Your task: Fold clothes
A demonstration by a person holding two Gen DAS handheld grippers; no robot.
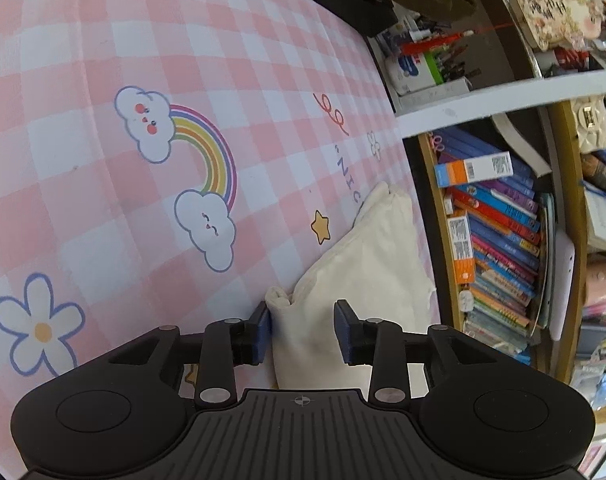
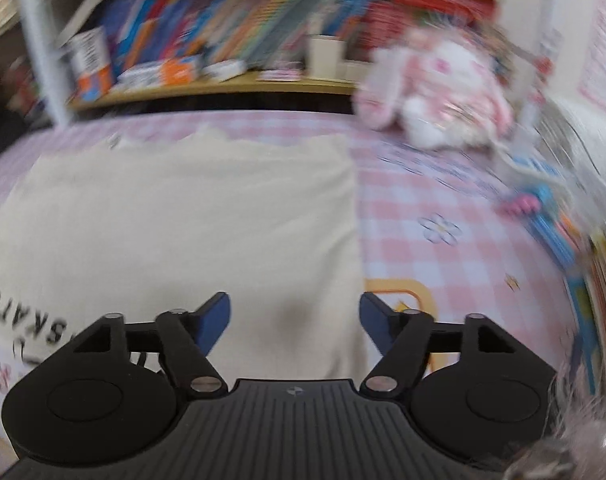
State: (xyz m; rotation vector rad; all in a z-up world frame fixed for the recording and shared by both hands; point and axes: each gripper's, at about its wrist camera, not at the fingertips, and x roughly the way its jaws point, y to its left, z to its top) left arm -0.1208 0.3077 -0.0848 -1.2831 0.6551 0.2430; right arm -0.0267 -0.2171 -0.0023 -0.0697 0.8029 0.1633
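Left claw (image 1: 302, 330) part open, cream shirt (image 1: 355, 280) fold between its pads, one pad touching | right claw (image 2: 295, 318) wide open, empty, over shirt (image 2: 183, 216) edge | shirt flat on pink check tabletop (image 1: 103, 80) | plush (image 2: 435, 92), bookshelf (image 2: 223, 84) beyond, blurred

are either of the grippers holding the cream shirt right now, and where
Neither. The left gripper is open around a rolled edge of the cream shirt, not clamped. The right gripper is open above it.
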